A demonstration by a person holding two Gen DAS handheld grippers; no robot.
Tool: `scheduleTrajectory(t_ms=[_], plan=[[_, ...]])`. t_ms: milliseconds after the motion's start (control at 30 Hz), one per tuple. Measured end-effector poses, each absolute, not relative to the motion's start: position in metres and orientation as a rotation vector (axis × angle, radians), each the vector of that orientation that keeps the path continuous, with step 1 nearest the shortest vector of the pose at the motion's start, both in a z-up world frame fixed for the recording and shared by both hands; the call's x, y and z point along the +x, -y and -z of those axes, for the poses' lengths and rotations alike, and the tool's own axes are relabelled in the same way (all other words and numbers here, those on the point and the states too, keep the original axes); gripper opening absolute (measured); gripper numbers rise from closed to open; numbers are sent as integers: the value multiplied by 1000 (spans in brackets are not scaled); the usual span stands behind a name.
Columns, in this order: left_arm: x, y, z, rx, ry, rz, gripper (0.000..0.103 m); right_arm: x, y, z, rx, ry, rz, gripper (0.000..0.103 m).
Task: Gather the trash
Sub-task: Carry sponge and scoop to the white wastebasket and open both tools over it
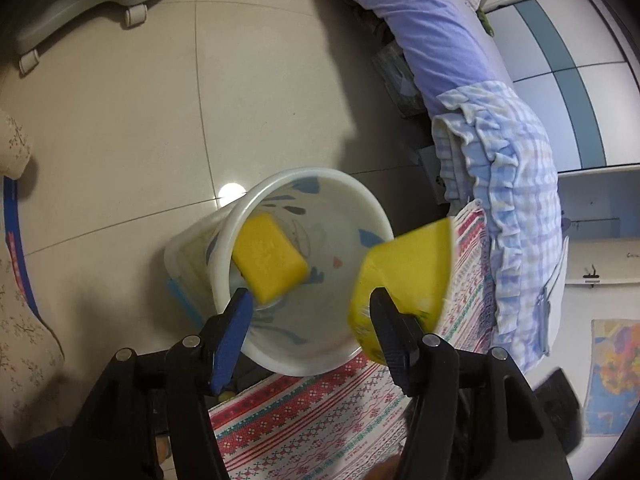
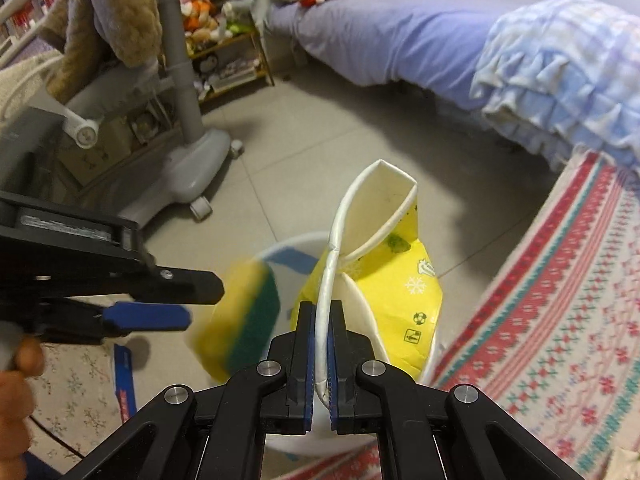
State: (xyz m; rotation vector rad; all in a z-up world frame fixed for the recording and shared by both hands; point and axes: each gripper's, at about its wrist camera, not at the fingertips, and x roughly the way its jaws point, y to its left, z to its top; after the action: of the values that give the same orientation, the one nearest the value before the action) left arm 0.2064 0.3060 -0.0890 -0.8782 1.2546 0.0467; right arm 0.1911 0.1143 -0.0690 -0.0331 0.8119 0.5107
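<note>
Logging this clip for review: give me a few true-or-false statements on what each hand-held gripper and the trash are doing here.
1. The right hand-held gripper is clamped on the crushed paper cup's rim. True.
2. The left hand-held gripper grips the sponge. False: its fingers are spread and the sponge is free of them, inside the white bin.
3. The paper cup is yellow outside. True.
4. The bin stands on the bed. False: it stands on the tiled floor, beside the patterned cloth.
</note>
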Motion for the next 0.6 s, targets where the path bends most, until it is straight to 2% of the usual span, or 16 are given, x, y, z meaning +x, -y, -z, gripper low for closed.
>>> scheduleTrajectory(t_ms=[200,300,333,367,433,600], plan=[[203,-312,83,-899,-1229,-61,64,205,-126,93,-52,-859,-500,4],[203,-310,85,-914,-1243,-55,64,210,-135,102,-69,-883,-523,7],[202,-311,86,-914,-1245,-55,64,211,-138,103,-80,-887,-519,13],[201,-309,85,-909,-1244,-54,64,212,-138,103,-88,-887,-505,27],[201,-306,82,-892,-1240,-46,64,210,-133,100,-80,-869,-477,46],[196,-292,70,-820,-1220,-30,64,198,-104,83,-50,-842,-434,48]])
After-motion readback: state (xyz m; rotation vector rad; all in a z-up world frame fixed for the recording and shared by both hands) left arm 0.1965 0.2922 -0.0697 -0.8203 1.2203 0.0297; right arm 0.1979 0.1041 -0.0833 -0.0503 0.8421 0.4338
